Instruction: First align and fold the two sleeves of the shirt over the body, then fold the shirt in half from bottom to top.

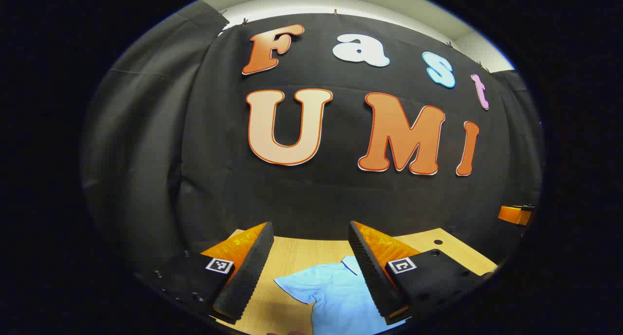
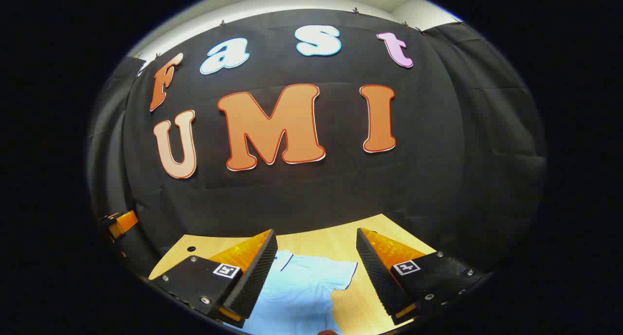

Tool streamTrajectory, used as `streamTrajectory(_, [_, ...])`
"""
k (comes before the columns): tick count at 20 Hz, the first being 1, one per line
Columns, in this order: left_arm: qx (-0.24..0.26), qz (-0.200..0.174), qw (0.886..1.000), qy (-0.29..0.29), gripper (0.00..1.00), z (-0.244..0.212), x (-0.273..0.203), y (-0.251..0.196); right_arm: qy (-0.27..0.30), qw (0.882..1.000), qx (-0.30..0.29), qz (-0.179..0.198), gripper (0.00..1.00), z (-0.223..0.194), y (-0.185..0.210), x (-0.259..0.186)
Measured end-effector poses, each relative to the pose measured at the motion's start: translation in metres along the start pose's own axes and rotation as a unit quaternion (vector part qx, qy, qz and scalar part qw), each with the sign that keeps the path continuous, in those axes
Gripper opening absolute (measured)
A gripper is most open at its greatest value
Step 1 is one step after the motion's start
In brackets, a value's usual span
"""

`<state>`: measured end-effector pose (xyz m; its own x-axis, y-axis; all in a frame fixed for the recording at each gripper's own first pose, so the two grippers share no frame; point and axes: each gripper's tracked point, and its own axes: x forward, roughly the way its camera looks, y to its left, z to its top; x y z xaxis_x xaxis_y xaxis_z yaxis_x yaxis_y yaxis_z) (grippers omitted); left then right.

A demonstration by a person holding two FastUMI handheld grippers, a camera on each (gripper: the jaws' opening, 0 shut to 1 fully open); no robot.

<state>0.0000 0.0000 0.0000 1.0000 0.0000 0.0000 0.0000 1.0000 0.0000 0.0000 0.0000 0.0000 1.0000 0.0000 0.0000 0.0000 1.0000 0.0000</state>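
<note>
Left gripper view: the left tongs (image 1: 311, 267) are seen wide apart and holding nothing, raised above the light wooden table (image 1: 292, 257). Between their fingers the light blue short-sleeved shirt (image 1: 336, 296) is seen lying flat on the table, with one sleeve (image 1: 297, 286) spread out to the side and the collar (image 1: 351, 265) towards the far wall. At the right edge of this view a small part of the other tongs can be seen.

In the right gripper view the right tongs (image 2: 316, 271) are also wide and empty, held above the table (image 2: 336, 242). Under them the shirt (image 2: 302, 291) is seen with its other sleeve (image 2: 343, 274) lying out flat.

It is judged that the first step is not yet begun, since both sleeves are spread outward and nothing is gripped. For the next move each pair of tongs probably must be lowered to the sleeve on its own side, closed on the edge of the cloth, and carried inward over the body of the shirt. Both tongs are held nearly level, pointing to the back wall and tilted only a little down, so a steeper tilt will be needed.
</note>
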Motion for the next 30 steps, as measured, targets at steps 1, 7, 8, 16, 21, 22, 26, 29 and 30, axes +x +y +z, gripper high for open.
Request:
streamTrajectory(1, [0.0,0.012,1.0,-0.002,0.99,0.002,0.006,0.003,0.003,1.0,0.001,0.002,0.98,0.002,-0.003,0.01])
streamTrajectory(7, [0.013,0.019,1.0,-0.006,0.99,0.005,0.027,-0.025,0.022,0.999,-0.007,0.023,0.98,0.0,-0.01,0.042])
streamTrajectory(8, [0.014,0.019,1.0,-0.001,0.99,0.002,0.027,-0.026,0.022,0.999,-0.01,0.028,0.98,0.0,-0.011,0.045])
streamTrajectory(16, [0.023,0.048,0.999,-0.002,0.99,-0.001,0.036,-0.029,0.039,0.998,-0.009,0.053,0.98,-0.01,-0.009,0.067])
streamTrajectory(21, [0.047,0.032,0.998,-0.003,0.99,-0.001,0.06,-0.029,0.069,0.997,-0.018,0.025,0.98,-0.026,-0.014,0.073])
streamTrajectory(22, [0.045,0.029,0.999,-0.003,0.99,0.0,0.064,-0.028,0.075,0.997,-0.019,0.021,0.98,-0.029,-0.014,0.074])
streamTrajectory(26, [0.036,0.021,0.999,-0.001,0.99,-0.002,0.067,-0.024,0.107,0.994,-0.02,0.01,0.98,-0.045,-0.011,0.082])
streamTrajectory(29, [0.034,0.019,0.999,0.005,0.99,-0.006,0.071,-0.02,0.129,0.991,-0.024,-0.023,0.98,-0.054,-0.027,0.095])
streamTrajectory(30, [0.029,0.015,0.999,0.008,0.99,-0.007,0.072,-0.02,0.142,0.989,-0.022,-0.031,0.98,-0.058,-0.032,0.099])
